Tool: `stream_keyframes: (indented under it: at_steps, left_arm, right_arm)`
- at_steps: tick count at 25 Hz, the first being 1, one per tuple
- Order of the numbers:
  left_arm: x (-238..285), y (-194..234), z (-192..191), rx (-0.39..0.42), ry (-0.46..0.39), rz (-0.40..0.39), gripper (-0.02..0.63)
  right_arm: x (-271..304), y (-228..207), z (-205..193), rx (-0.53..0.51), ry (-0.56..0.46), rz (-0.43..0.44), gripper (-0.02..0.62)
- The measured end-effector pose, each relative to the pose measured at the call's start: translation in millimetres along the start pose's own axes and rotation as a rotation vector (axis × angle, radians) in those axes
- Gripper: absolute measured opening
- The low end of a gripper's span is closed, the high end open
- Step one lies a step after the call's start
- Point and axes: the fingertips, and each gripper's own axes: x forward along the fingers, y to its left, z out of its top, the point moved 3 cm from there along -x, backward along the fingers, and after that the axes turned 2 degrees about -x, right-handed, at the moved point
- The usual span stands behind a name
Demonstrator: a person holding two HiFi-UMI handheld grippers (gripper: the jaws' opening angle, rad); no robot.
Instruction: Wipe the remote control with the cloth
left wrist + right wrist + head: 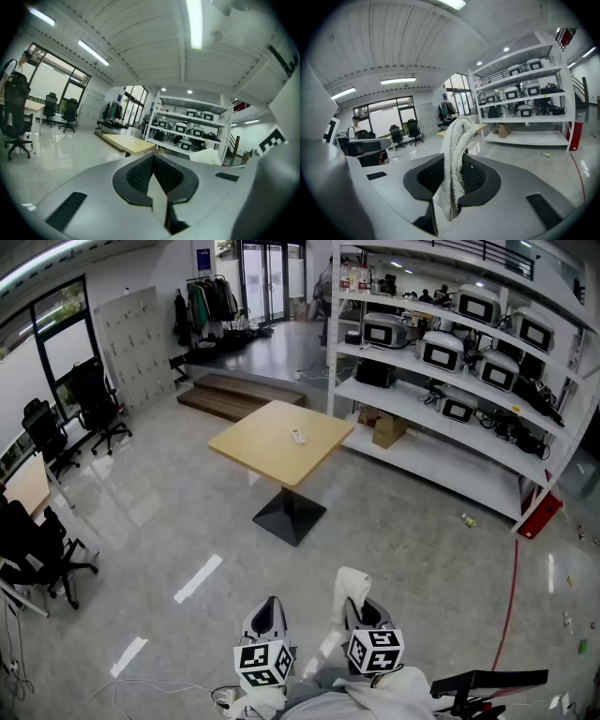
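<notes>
one table [262,444], one remote [298,436], one cloth [351,583], two grippers: left gripper [270,604], right gripper [366,607]; one rack [431,461], one box [387,430], at least three chairs [101,397].

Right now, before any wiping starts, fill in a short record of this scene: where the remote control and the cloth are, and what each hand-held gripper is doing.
Remote control: lying on the square wooden table, far ahead, untouched
Cloth: white, clamped upright in the right hand-held gripper
Left hand-held gripper: shut, nothing between its jaws
Wiping: not yet begun
Nearby: white shelving to the right of the table
</notes>
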Motion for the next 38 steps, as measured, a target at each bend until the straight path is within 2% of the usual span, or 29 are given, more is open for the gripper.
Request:
stream_keyframes:
  at_steps: [6, 15, 28, 38]
  left_arm:
    - [25, 1, -3, 0.017, 0.020, -0.029, 0.003]
    - [67, 20, 6, 0.018, 0.022, -0.014, 0.003]
    - [154, 26, 30, 0.025, 0.028, -0.010, 0.003]
    - [234, 20, 44, 0.035, 0.037, -0.011, 0.002]
  right_arm:
    - [25, -9, 8, 0.010, -0.007, -0.019, 0.089]
    - [71, -14, 19, 0.014, 0.005, -0.012, 0.089]
    - [147, -44, 62, 0.009, 0.009, 0.002, 0.089]
    - [208, -85, 90, 0.024, 0.009, 0.002, 0.089]
